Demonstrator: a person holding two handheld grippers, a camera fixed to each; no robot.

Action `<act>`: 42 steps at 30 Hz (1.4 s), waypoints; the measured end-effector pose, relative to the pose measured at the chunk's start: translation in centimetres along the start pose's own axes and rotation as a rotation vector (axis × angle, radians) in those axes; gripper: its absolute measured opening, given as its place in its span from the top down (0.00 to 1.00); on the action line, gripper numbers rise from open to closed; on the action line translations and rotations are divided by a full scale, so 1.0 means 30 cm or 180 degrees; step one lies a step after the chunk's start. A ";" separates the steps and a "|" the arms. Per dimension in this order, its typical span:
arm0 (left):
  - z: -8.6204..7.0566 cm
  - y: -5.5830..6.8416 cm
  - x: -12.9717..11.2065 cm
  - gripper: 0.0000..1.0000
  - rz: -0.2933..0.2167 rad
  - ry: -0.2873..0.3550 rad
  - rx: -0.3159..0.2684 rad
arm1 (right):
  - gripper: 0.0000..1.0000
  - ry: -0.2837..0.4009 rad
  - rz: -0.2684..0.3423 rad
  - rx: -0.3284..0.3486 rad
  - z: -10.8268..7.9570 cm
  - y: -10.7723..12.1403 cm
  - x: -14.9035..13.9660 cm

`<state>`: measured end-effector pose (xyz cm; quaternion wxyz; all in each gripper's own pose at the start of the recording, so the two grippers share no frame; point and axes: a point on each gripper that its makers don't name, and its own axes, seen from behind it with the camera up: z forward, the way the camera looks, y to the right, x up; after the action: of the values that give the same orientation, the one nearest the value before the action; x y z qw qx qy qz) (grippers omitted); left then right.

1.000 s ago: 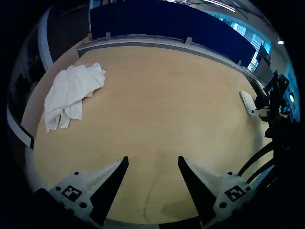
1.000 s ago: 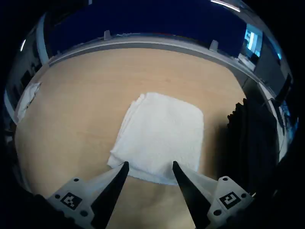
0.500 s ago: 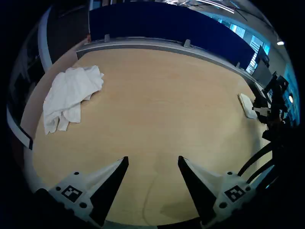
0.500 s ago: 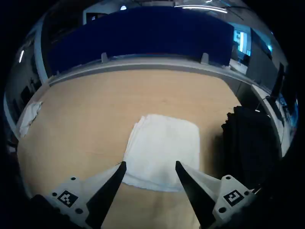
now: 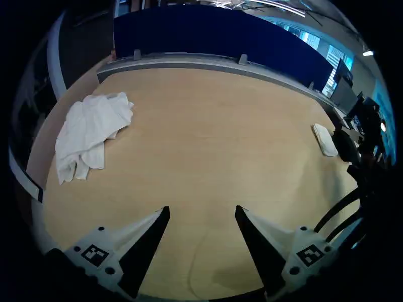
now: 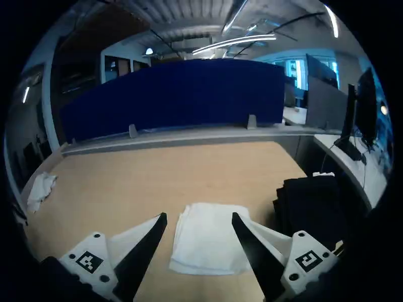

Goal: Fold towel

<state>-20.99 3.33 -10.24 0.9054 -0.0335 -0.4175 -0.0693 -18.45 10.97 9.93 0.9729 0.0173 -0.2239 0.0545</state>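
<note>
In the left gripper view, the left gripper (image 5: 201, 207) hangs over bare table (image 5: 211, 151) at the bottom of the frame, its fingers spread wide with nothing between them. In the right gripper view, the right gripper (image 6: 198, 214) is equally wide and empty. A folded towel (image 6: 209, 236) lies flat on the wood just under and between its tips, with a black stack (image 6: 310, 201) close by at the right. That one looks finished (a judgement from its squared edges), so the work left is probably the crumpled towel (image 5: 88, 131). It lies in the upper left of the left gripper view, well apart from the tips and near the table's left edge. Its long axis runs from lower left to upper right in that frame, with loose ends trailing toward the lower left. In the right gripper view the same heap is a small patch at the far left, so the left gripper seems the nearer one, and its reach would go forward and leftward. A blue partition (image 5: 211, 30) stands beyond.
</note>
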 end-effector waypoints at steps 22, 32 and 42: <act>0.045 0.041 0.069 0.04 0.0022 0.0342 -0.0093 | 0.00 0.1204 -0.0384 -0.0118 -0.311 -0.267 0.335; -0.122 0.043 0.440 0.04 -0.0036 0.1757 -0.0017 | 0.00 0.1184 -0.0370 -0.0058 -0.360 -0.385 0.337; -0.282 0.025 0.657 0.04 0.0001 0.2787 0.0073 | 0.00 0.1153 -0.0362 0.0019 -0.397 -0.494 0.333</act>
<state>-1.87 1.15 -0.73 0.9973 0.0091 0.0048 -0.0722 -2.65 -2.09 3.46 0.9988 0.0227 -0.0436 0.0023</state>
